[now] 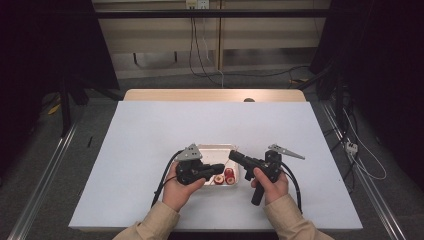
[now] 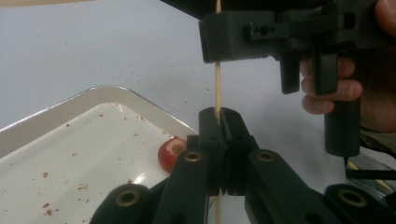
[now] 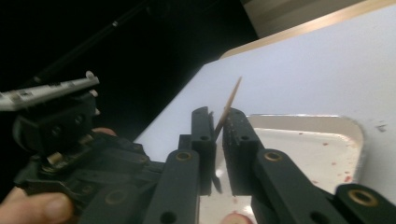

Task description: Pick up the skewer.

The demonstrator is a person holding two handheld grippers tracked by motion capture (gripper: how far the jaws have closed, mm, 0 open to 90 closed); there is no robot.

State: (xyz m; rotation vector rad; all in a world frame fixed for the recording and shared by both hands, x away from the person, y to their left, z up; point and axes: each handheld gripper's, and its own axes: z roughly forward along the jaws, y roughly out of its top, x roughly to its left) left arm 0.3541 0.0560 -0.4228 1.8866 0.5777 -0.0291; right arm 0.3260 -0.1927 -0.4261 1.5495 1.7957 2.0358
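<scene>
Holding a black gripper in each hand, a person works low over a white-covered surface (image 1: 150, 135), forearms in tan sleeves entering from the near edge. At the left, the left gripper (image 1: 218, 168) reaches rightward over a white tray (image 1: 212, 148), and its fingers (image 2: 211, 128) are pressed together on a thin wooden skewer (image 2: 217, 88) that rises upright between them. Just beneath these fingers, in the tray, lie red apple pieces (image 1: 225, 176), with red crumbs scattered over the tray floor. Farther right, the right gripper (image 1: 233, 156) points back toward the left one, the two meeting over the tray. Its fingers (image 3: 238, 135) pinch the same skewer higher up, with the pointed tip sticking out above them.
</scene>
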